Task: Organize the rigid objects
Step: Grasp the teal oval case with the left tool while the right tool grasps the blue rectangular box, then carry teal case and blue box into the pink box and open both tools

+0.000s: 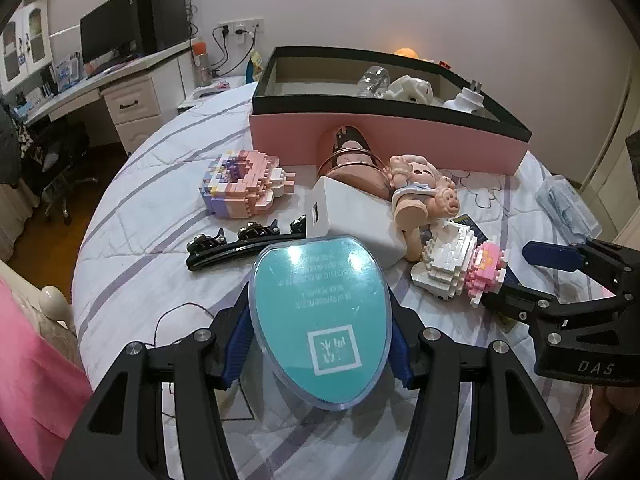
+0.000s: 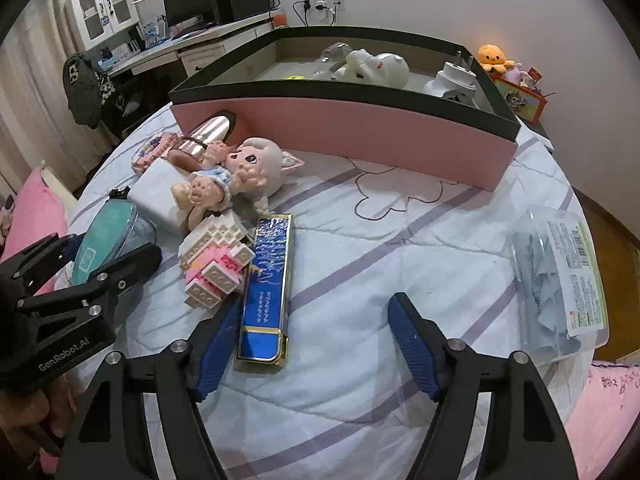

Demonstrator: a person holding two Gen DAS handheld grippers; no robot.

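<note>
Left tongs [image 1: 320, 336] clamped on a teal case [image 1: 320, 324] with a clear rim, gripped across its width by the blue pads [image 1: 240, 344], apparently clear of the bed. Best kept level and lifted higher before heading for the pink box [image 1: 384, 136], since the white charger [image 1: 352, 220] and the doll [image 1: 424, 196] lie right in the path; safest to carry over the black rim and release only once low inside. Smooth curved plastic likely to slip, so a firm, centred squeeze advised.

Right tongs [image 2: 316, 340] spread wide, holding nothing, poised low over the bed with the left pad just beside the blue and gold box [image 2: 266, 284]. Better held wide and away from the left arm's route to avoid a knock.

Just beside the blue box, a white and pink brick model [image 2: 214, 264], touching it. Further out, a second pink and purple brick model [image 1: 244, 184], a black hair clip [image 1: 240, 244], and a rose-gold bottle [image 1: 352, 160] poking through the cut-out in the box front. Inside the box already, a white soft toy [image 2: 376, 66], a white plug [image 2: 456, 76] and something clear, hard to make out. Off to the right, a clear packet [image 2: 560, 276].

All of it on a bed [image 2: 360, 360] with a pale quilt striped in lilac, soft and uneven, so things may tip or roll. Beyond, a desk [image 1: 120, 76] with a monitor [image 1: 110, 32], wall sockets [image 1: 240, 28] and an orange plush [image 2: 496, 56] against the wall
</note>
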